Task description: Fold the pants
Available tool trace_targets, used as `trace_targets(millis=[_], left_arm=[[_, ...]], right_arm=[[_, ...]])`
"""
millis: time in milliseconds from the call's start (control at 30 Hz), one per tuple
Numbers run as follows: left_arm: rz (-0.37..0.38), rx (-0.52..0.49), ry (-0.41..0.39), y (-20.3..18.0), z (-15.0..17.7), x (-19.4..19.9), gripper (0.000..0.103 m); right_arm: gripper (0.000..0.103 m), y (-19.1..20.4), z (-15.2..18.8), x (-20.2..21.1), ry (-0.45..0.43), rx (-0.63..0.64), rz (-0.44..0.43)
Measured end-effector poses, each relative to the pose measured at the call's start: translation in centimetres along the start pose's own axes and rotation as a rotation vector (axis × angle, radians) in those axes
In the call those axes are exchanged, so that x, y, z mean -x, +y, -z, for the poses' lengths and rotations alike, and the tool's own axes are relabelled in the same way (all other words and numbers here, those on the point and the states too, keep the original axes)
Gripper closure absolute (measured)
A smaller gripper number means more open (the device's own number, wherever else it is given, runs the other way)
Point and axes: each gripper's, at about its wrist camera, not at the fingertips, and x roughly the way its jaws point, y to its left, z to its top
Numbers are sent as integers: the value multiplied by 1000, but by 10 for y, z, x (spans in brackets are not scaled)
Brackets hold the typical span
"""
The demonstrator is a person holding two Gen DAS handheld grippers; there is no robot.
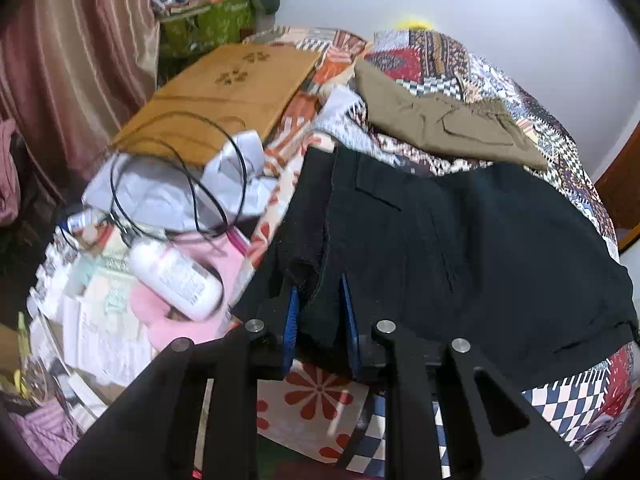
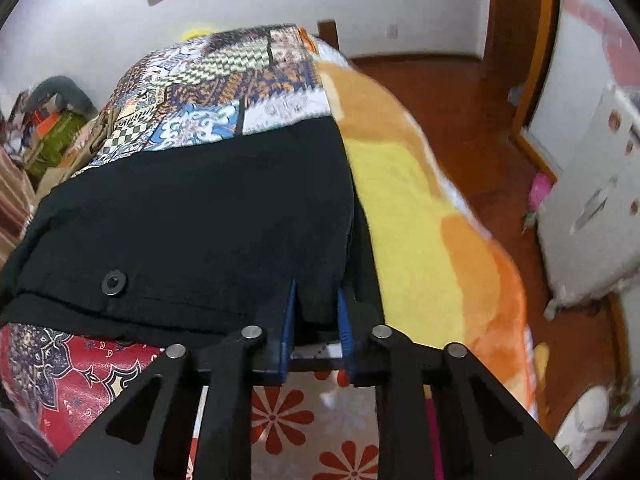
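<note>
I have the black pants (image 1: 460, 248) spread across the patchwork bedspread (image 1: 568, 396), and I place everything else from them. My left tool (image 1: 318, 300) is clamped on a bunched fold at their near left edge; the blue pads (image 1: 293, 312) press into the cloth, and the fabric hides how deep the fingers reach. My right tool (image 2: 316, 300) is closed on the pants' near right corner, with dark cloth filling the gap between its blue pads (image 2: 343, 316). In the right wrist view a round black button (image 2: 114, 282) sits on the pants left of that tool.

Beyond the pants, farther up the bed, lies an olive-brown garment (image 1: 444, 120); its lower edge is cut off by the black cloth. Left of the pants a white bottle (image 1: 176, 280) lies on its side on something pink; its label carries lines of print, but motion blur makes them unreadable to me. A black cable (image 1: 180, 176) loops over crumpled white paper (image 1: 160, 196) there, and behind it lies a flat brown cardboard sheet (image 1: 224, 92) with dark stamped marks I cannot make out. Right of the pants, a yellow and orange blanket (image 2: 432, 240) hangs over the bed's side. The far left clutter past the bottle is too blurred to name, and the fisheye rim cuts off the corners of both views.
</note>
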Motion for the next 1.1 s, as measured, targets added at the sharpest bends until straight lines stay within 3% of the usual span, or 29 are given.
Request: trace_targets(millis=[400, 533, 733, 900, 1000, 1100], left_arm=[[4, -1, -110, 7, -25, 37, 85], [0, 17, -71, 14, -16, 27, 85], [-25, 43, 48, 18, 18, -11, 85], [4, 64, 40, 24, 26, -11, 82], [-27, 34, 41, 22, 22, -5, 76], [-58, 17, -4, 17, 13, 13, 76]], right_arm=[[91, 0, -24, 43, -156, 25, 61], [91, -2, -22, 32, -127, 21, 68], [91, -7, -7, 2, -31, 3, 61], [90, -12, 2, -13, 46, -18, 37], [82, -11, 0, -8, 69, -3, 57], [78, -9, -4, 4, 76, 32, 100]])
